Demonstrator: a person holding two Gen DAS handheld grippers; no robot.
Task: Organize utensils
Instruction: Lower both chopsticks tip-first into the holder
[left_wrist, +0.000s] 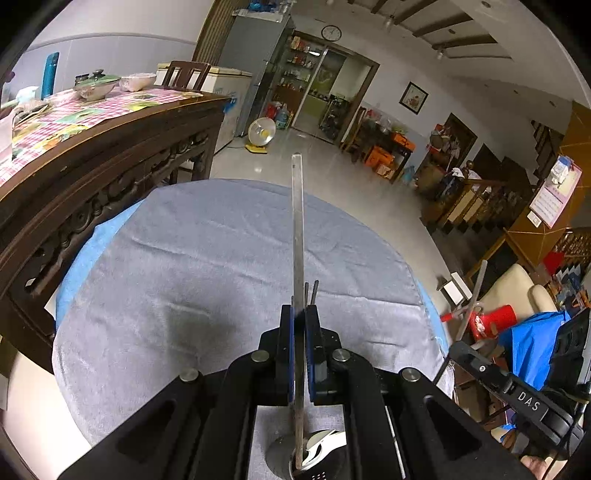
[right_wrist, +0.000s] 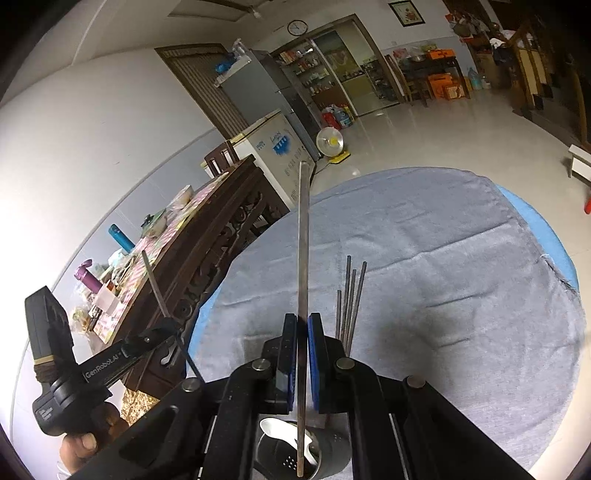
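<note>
Colour inventory:
- Left claw: black body, blue pads.
- Right claw: black body, blue pads.
- Chopstick: silver-grey metal.
- Utensil holder: grey, perforated.
- Spoon: white.
- Cloth: grey, over a blue tabletop.
- Side table: dark carved wood.
- Its cover: pink-and-white check.
- Flask: blue.

Both views sit close behind their own jaws, looking forward and down over the grey-clothed table into the room. Left wrist view faces the far doorway, dark sideboard at frame left. Right wrist view tilts; they share the cloth, sideboard, wall clock and fan.
</note>
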